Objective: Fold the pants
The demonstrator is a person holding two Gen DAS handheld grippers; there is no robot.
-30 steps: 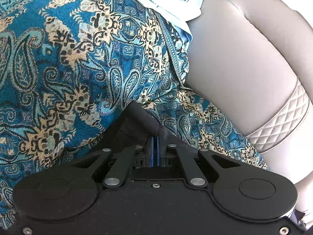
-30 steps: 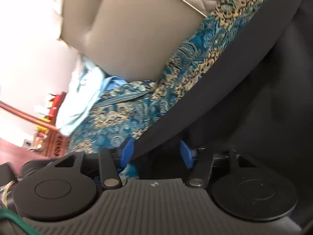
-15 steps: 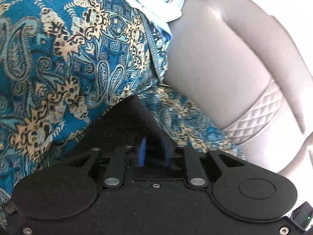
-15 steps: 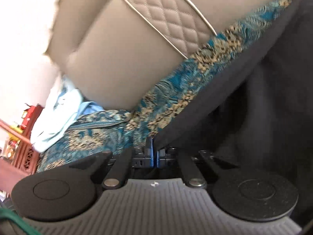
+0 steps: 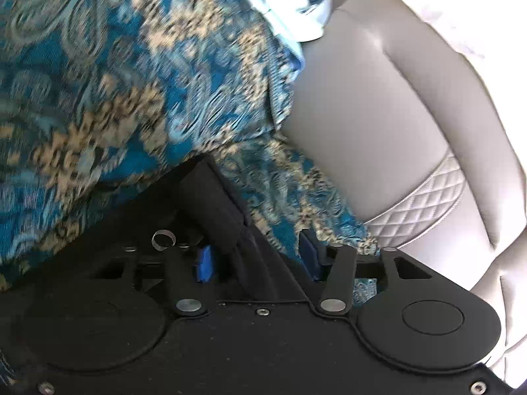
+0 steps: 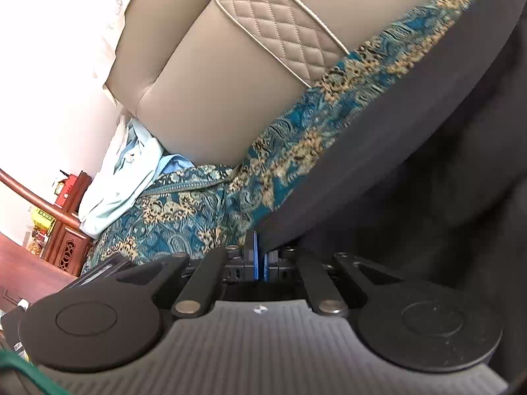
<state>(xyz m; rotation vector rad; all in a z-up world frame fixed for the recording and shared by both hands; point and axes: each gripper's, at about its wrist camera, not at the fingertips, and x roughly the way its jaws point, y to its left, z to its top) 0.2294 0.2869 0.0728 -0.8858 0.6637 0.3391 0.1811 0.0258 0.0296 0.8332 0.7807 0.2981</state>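
The black pants (image 6: 428, 164) lie on the sofa and fill the right of the right wrist view; their long edge band (image 6: 378, 108) runs diagonally up to the right. My right gripper (image 6: 260, 260) is shut on the lower end of that band, blue pads pinched together. In the left wrist view a folded corner of the pants (image 5: 214, 204) sticks up between the blue pads. My left gripper (image 5: 257, 260) has its jaws opening; the right pad (image 5: 309, 258) stands clear of the cloth.
A blue paisley cover (image 5: 115, 82) drapes the seat. The beige leather backrest (image 5: 378, 115) with a quilted strip (image 6: 280, 26) rises behind. A light blue garment (image 6: 125, 181) is bunched at the seat's far end. Carved wooden furniture (image 6: 66, 230) stands at the left.
My left jaws went from shut on the pants corner to apart, and the view slid sideways. My right jaws closed on the pants' edge band and moved along it.
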